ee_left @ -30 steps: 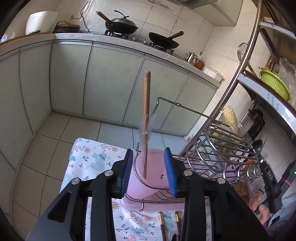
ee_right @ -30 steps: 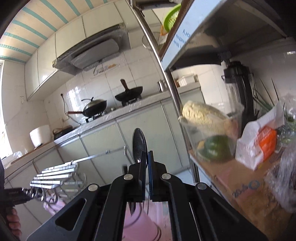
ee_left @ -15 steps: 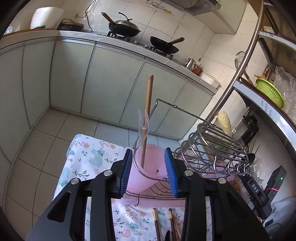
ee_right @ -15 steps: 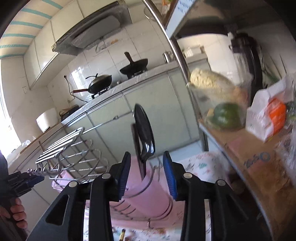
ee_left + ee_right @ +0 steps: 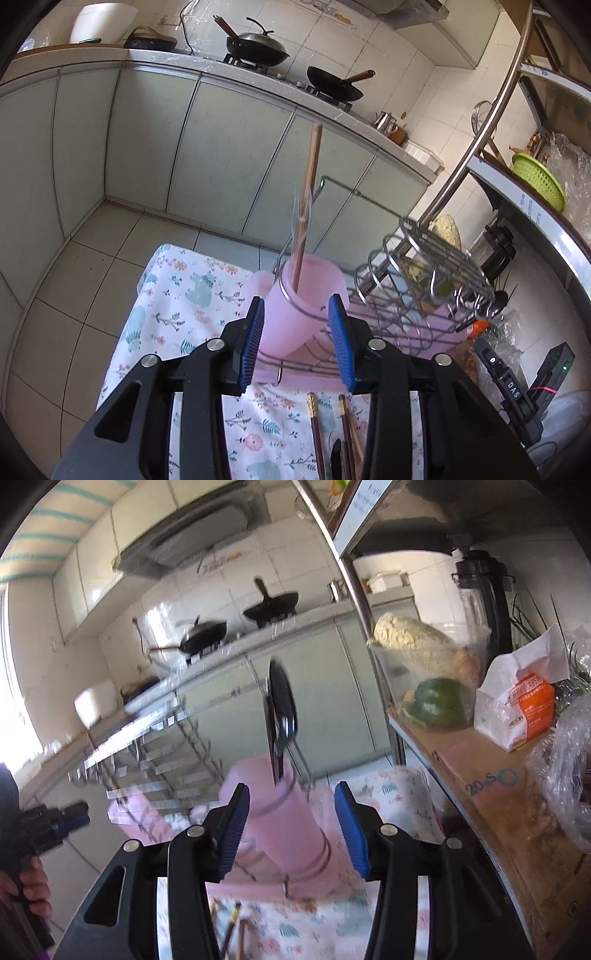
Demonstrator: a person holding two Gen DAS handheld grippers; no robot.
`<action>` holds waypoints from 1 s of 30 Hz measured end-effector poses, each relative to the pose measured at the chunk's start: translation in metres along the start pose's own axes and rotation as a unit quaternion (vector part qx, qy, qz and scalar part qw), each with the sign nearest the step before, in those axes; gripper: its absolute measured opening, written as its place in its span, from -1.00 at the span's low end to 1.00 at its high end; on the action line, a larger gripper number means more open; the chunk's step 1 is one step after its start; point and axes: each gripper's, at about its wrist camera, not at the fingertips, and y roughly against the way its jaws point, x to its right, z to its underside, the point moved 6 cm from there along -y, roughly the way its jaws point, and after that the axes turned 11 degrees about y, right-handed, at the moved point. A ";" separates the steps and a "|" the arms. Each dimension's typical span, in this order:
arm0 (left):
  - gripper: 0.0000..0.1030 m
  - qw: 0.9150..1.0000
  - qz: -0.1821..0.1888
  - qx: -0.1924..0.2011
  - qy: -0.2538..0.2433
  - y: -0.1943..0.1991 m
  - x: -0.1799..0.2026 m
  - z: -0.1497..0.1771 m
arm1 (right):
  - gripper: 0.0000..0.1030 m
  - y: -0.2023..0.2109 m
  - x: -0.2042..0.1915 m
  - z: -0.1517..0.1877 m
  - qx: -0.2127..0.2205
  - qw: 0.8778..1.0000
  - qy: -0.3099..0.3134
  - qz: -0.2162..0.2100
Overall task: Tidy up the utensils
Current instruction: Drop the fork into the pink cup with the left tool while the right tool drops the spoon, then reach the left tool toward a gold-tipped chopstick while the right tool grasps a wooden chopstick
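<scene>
Item 1, pink cup [image 5: 295, 314]: seated in a wire ring at the near end of the wire rack [image 5: 424, 273], on the floral cloth [image 5: 177, 295] over the counter. It holds wooden chopsticks [image 5: 308, 206] leaning toward 12 o'clock

Item 2, black spoon [image 5: 281, 716]: stands bowl-up in a pink cup [image 5: 280, 819] in the right view; that view is blurred, so whether this is the same cup I cannot tell

Item 3, loose chopsticks [image 5: 316, 424]: lying on the cloth at 6 o'clock of the cup, not yet sorted

Item 4, my left gripper [image 5: 295, 343]: fingers wide apart, holding nothing, flanking the cup without touching

Item 5, my right gripper [image 5: 291, 834]: fingers likewise spread and empty

Hazards, as I judge them:
- a finger clipping the cup rim or ring could tip the tall, top-heavy utensils out
- reaching to 6 o'clock, I may snag the rack's wires
- dragging on the cloth could shift the rack
</scene>
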 end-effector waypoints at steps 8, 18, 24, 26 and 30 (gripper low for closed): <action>-0.30 0.999 -0.012 -0.036 -0.012 -0.008 -0.003 0.030 | -0.08 -0.006 -0.013 0.043 -0.056 0.998 0.039 0.014; -0.30 0.996 -0.033 -0.083 -0.028 -0.018 -0.008 0.072 | -0.08 -0.008 -0.018 0.073 -0.104 0.994 0.027 0.002; -0.30 0.992 -0.035 -0.117 -0.026 -0.025 -0.013 0.097 | -0.18 -0.013 -0.028 0.088 -0.144 0.989 0.019 -0.039; -0.30 0.989 -0.029 -0.141 -0.020 -0.031 -0.014 0.107 | -0.24 -0.015 -0.029 0.093 -0.156 0.986 0.003 -0.054; -0.33 0.984 -0.036 -0.170 -0.026 -0.044 -0.010 0.121 | -0.35 -0.020 -0.034 0.103 -0.181 0.981 -0.004 -0.075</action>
